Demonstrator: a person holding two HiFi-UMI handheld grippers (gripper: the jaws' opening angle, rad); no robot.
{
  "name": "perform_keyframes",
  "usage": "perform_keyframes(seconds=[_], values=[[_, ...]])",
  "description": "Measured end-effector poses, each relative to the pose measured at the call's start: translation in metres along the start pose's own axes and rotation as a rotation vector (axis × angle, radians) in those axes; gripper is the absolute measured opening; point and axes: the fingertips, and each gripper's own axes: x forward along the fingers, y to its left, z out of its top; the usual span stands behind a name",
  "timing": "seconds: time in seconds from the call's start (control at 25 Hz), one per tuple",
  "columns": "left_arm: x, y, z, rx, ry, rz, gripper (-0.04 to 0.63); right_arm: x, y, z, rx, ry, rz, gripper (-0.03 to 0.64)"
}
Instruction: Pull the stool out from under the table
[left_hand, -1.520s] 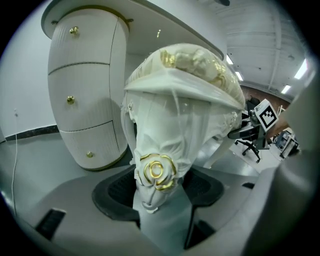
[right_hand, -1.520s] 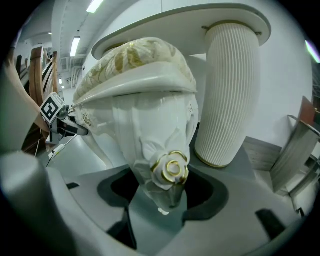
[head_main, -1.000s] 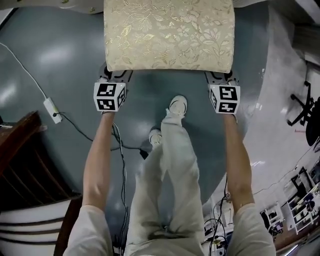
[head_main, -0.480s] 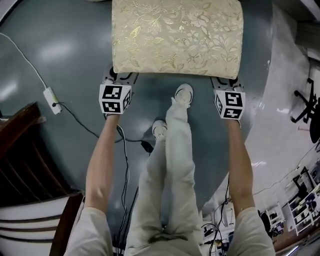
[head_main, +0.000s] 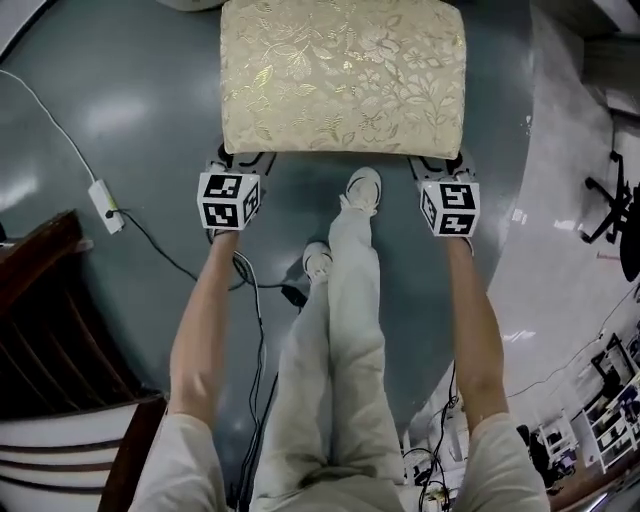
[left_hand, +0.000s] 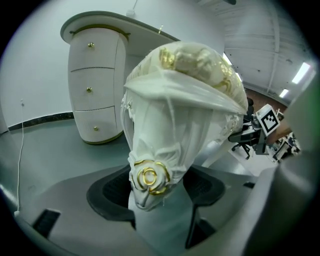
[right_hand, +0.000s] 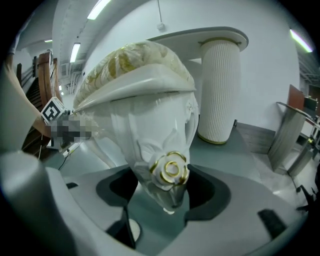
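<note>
Brocade-soft on top but hard, glossy and likely weighty in its carved frame, the stool (head_main: 340, 75) stands on the floor (head_main: 120, 100) clear of the bench (right_hand: 210, 35), best hauled by its front legs: left tool (left_hand: 157, 192) clenched on one, right tool (right_hand: 167, 192), jaws just opening, loose round the other.

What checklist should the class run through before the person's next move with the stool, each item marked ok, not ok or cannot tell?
1. Stool out from under the table: ok, its cushion is wholly uncovered in the head view.
2. Left gripper on a leg: ok, pads against it.
3. Right gripper on the other leg: cannot tell; the leg stands between the jaws, which have just been opening.
4. Front shoe clear of the pull path: not ok, right by the stool's front edge.
5. Cable clear of the feet: not ok, it runs close by the rear shoe.
</note>
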Motion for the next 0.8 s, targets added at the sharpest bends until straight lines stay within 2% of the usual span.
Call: perform_keyframes(seconds=[0.24,0.48,0.64,0.8], values=[[-0.016,-0.005,0.003,0.042,-0.001,-0.006,0.29,-0.02,-0.001,0.002,-0.006,-0.002,0.001,0.277],[-0.051,-0.008,-0.001,0.047,0.029,0.012,0.288,-0.066,0.0,-0.002,0.037,0.01,-0.038,0.225],[-0.091,-0.02,0.008,0.064,0.022,0.012,0.283,-0.105,0.008,0.013,0.037,0.01,-0.055,0.166],[-0.146,-0.039,0.039,0.094,-0.019,0.014,0.186,-0.157,0.021,0.051,0.011,-0.016,-0.072,0.095]])
